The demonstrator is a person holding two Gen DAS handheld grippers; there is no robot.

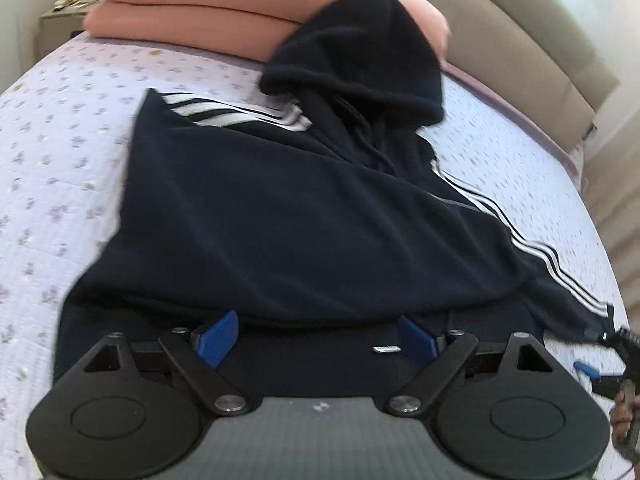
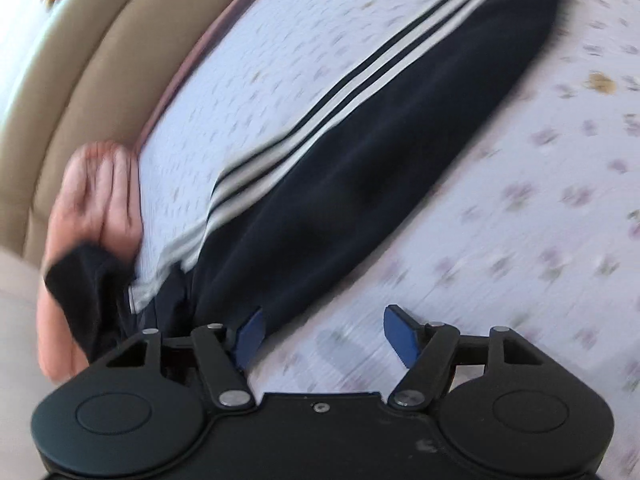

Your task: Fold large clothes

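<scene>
I am working over a bed (image 1: 60, 152) covered in a pale lilac quilt with small flower sprigs. At its far end a stack of folded salmon-pink blankets (image 1: 192, 12) is lying against a padded beige headboard (image 1: 520, 28), and a cluttered bedside stand (image 1: 64, 8) is showing in the far left corner.

My left gripper (image 1: 318, 336) is hanging low over the near hem of a navy hoodie (image 1: 280, 208), its blue fingers (image 1: 218, 334) spread wide and gripping nothing; the hem is running just in front of them, and I cannot tell whether they are touching the cloth. The hoodie is lying roughly flat on the quilt, its left sleeve folded in across the chest so the white stripes (image 1: 240, 114) are showing near the shoulder. Beyond that, the hood (image 1: 360, 56) is resting partly on the pink blankets. The other sleeve (image 1: 540, 256) is stretching out to the right, its cuff reaching my right gripper (image 1: 600, 356) at the edge of the left view.

In the blurred right view, my right gripper (image 2: 322, 332) is tilting over the quilt (image 2: 520, 220) with its fingers (image 2: 400, 332) spread apart. The striped sleeve (image 2: 360, 152) is running away from beside the left finger, and only bare quilt is lying between the fingers.
</scene>
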